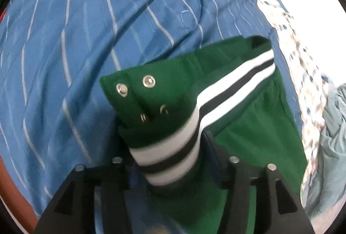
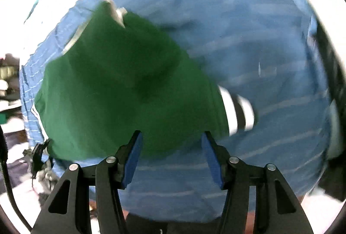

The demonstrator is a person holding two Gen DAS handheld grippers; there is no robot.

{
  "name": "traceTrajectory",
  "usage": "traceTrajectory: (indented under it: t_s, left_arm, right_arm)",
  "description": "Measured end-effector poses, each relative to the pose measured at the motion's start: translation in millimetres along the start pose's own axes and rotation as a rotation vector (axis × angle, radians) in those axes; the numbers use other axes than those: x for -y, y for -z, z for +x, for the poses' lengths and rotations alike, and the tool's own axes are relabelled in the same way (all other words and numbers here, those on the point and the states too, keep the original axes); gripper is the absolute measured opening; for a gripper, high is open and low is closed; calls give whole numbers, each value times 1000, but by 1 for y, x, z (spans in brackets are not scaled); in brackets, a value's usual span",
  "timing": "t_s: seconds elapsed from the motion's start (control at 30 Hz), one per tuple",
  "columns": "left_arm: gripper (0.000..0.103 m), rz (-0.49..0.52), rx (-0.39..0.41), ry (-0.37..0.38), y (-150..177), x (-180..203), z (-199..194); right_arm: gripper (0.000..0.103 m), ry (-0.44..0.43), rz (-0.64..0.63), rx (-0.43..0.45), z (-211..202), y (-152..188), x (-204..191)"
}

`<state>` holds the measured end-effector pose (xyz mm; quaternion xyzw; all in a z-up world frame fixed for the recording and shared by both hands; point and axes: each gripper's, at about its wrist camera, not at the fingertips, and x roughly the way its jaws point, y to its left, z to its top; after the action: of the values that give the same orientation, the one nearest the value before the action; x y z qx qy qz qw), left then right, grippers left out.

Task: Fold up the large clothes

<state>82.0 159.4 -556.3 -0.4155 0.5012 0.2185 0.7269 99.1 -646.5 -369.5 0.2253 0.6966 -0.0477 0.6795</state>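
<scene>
A green jacket (image 1: 255, 138) with white and black striped ribbed trim (image 1: 173, 158) and metal snap buttons (image 1: 149, 82) lies on a blue striped bedsheet (image 1: 97, 28). My left gripper (image 1: 170, 167) is shut on the jacket's striped hem and holds it bunched and lifted. In the right wrist view the green jacket (image 2: 119, 93) spreads over the sheet (image 2: 259, 50), with a striped cuff (image 2: 237, 110) at its right. My right gripper (image 2: 172, 147) is open and empty, just above the jacket's near edge. The view is motion-blurred.
The bed's patterned edge (image 1: 302, 73) runs along the right, with a pale blue-grey cloth (image 1: 333, 136) beyond it. A reddish surface (image 1: 13, 186) shows at lower left. Clutter and cables (image 2: 41, 158) sit off the bed at the left of the right wrist view.
</scene>
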Motion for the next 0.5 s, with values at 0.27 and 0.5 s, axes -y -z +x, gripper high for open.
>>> traceTrajectory:
  t_s: [0.27, 0.5]
  left_arm:
    - [66, 117, -4, -239, 35, -14, -53]
    - [91, 311, -68, -512, 68, -25, 7]
  right_arm:
    - [80, -10, -234, 180, 23, -130, -81]
    - [15, -145, -278, 12, 81, -159, -113]
